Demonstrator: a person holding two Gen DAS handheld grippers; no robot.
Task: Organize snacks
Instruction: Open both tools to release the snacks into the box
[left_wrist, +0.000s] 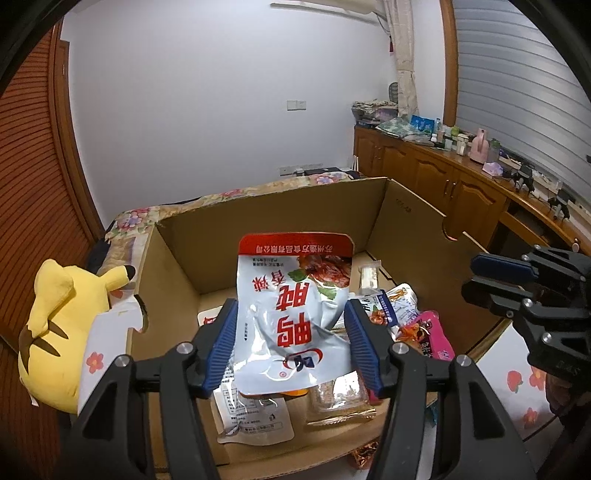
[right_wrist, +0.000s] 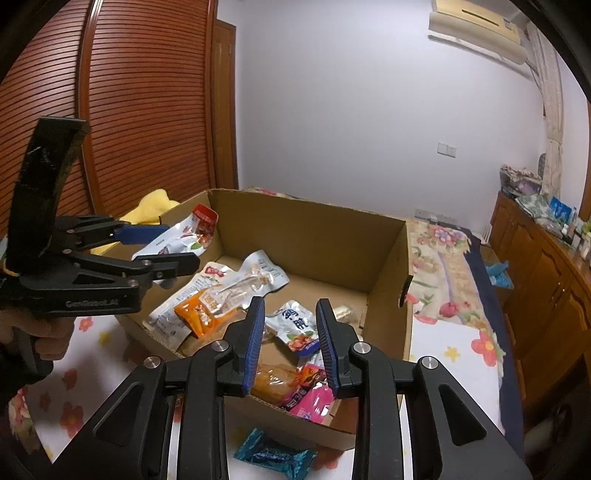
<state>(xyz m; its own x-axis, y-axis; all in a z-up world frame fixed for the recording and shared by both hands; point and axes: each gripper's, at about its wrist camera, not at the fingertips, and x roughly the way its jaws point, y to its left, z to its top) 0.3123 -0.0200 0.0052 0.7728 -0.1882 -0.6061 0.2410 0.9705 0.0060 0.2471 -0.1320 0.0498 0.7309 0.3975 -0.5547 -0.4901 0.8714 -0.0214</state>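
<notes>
Meanwhile, over an open brown cardboard box (left_wrist: 280, 221) set on a flower-patterned bed (right_wrist: 454, 325), the left gripper (left_wrist: 291, 339) carries a white foil snack pouch with a red top band and red lettering (left_wrist: 295, 314). Its jaws stand about half open, the blue pads against the pouch's two side edges, and the pouch hangs above the box's left half rather than lying in it. The right gripper (right_wrist: 290, 343) hovers over the box's near edge with its jaws only narrowly apart and nothing between them (the packets seen through the gap lie below, in the box). Several snacks are already inside, among them an orange packet (right_wrist: 201, 312) and a pink packet (right_wrist: 314, 402). One teal-wrapped sweet (right_wrist: 275, 456) is outside, on the bedcover just in front of the box. A yellow plush toy (left_wrist: 59, 325) sits beside the box's left wall.

The risk from here looks plain: the slick pouch is pinched only by its edges, so it could slip or twist free early and catch on the left wall. The teal sweet, close under the right gripper, could easily be overlooked.
</notes>
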